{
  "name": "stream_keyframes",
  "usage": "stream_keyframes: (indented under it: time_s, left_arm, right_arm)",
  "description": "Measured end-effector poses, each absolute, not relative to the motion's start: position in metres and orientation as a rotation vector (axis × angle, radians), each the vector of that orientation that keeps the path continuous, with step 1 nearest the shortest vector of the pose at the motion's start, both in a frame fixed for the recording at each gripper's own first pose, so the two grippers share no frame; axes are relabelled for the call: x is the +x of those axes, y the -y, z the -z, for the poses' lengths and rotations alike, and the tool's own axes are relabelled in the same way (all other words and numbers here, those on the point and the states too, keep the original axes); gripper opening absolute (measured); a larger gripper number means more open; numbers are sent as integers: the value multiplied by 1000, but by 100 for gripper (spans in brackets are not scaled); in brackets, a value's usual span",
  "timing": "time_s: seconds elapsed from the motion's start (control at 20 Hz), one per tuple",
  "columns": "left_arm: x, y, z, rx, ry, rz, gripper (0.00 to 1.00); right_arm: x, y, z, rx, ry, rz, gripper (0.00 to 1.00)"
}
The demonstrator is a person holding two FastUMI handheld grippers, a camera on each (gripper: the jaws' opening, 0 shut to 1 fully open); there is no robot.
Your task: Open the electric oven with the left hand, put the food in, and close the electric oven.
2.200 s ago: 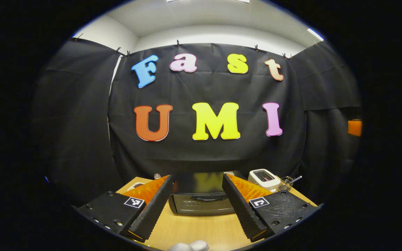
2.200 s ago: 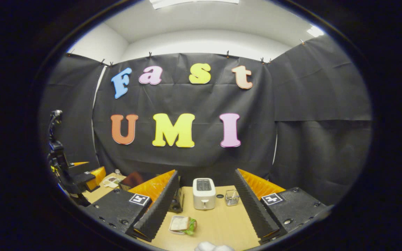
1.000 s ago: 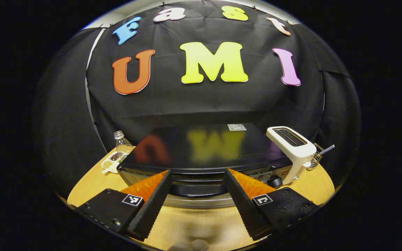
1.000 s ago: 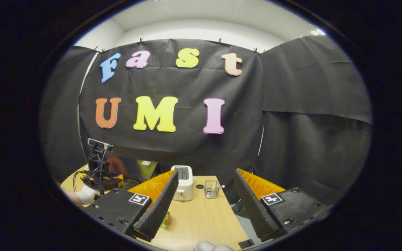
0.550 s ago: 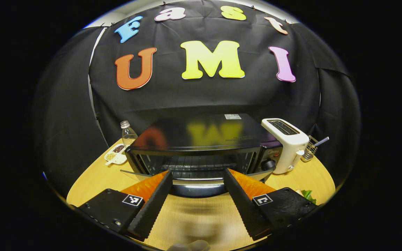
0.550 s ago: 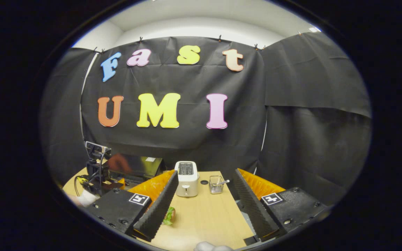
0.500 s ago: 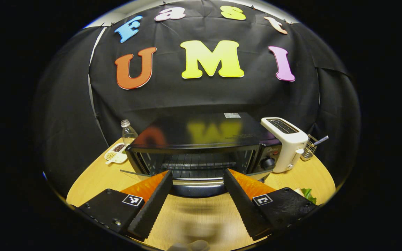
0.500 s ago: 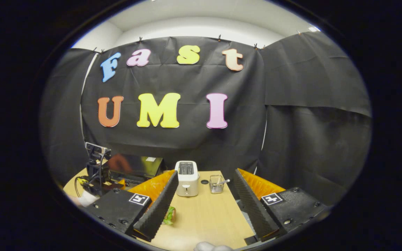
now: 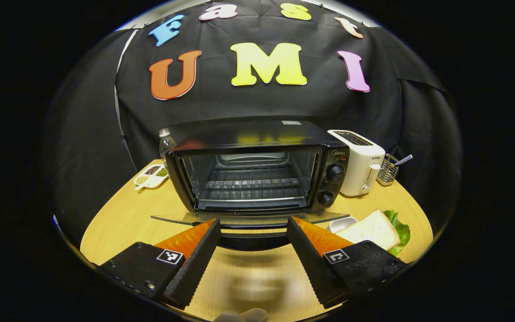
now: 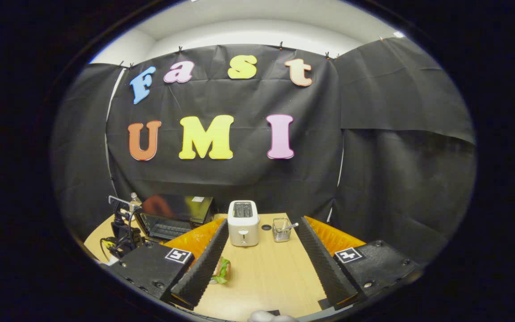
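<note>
The electric oven [image 9: 257, 172] stood on the tabletop [image 9: 119, 214] with its glass door [image 9: 239, 219] dropped flat, the door's handle partly hidden behind the left hand-held gripper [image 9: 252, 230], whose fingers were spread wide and held nothing. Right of the oven lay the sandwich [image 9: 371, 229], its near edge cut off. The right hand-held gripper [image 10: 262, 241] gaped empty too; from there the sandwich [image 10: 221, 270] barely peeked past a finger.
</note>
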State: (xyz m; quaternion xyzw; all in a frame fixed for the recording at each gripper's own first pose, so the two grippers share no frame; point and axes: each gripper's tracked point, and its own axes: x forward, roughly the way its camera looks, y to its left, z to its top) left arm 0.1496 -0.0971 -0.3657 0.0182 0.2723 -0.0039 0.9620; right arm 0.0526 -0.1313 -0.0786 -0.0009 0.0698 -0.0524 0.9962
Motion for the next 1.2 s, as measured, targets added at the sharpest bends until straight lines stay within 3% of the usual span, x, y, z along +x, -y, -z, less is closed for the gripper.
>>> stream_keyframes:
  time_s: [0.4, 0.45, 0.5, 0.6, 0.65, 0.7, 0.75, 0.8, 0.85, 0.9, 1.15, 1.2]
  left_arm:
    - [116, 102, 421, 5, -700, 14, 95]
    - [113, 102, 429, 7, -723, 13, 93]
    - [112, 104, 438, 4, -743, 15, 93]
    - [109, 104, 452, -9, -786, 8, 93]
    - [107, 104, 460, -17, -812, 7, 82]
    - [107, 106, 463, -27, -820, 7, 93]
    - [107, 107, 463, -28, -818, 10, 93]
    - [107, 106, 464, -17, -817, 13, 93]
    - [106, 105, 462, -12, -815, 12, 93]
    - [106, 105, 460, -12, -810, 9, 93]
    - [102, 95, 422, 27, -714, 3, 93]
    - [99, 93, 406, 37, -678, 11, 93]
  right_arm:
    - [49, 136, 95, -17, -176, 120, 100]
    - [47, 137, 99, -15, -184, 123, 93]
    - [47, 139, 103, -15, -193, 126, 100]
    - [45, 142, 106, -14, -203, 133, 100]
    - [45, 144, 107, -13, -205, 137, 100]
    - [45, 146, 108, -10, -208, 139, 93]
    - [45, 147, 109, -8, -210, 142, 93]
    - [45, 149, 110, -6, -209, 145, 100]
    - [45, 149, 112, -7, -215, 145, 93]
    - [46, 148, 115, -5, -219, 142, 100]
    - [57, 140, 123, 29, -234, 90, 100]
    - [60, 140, 130, 40, -242, 78, 93]
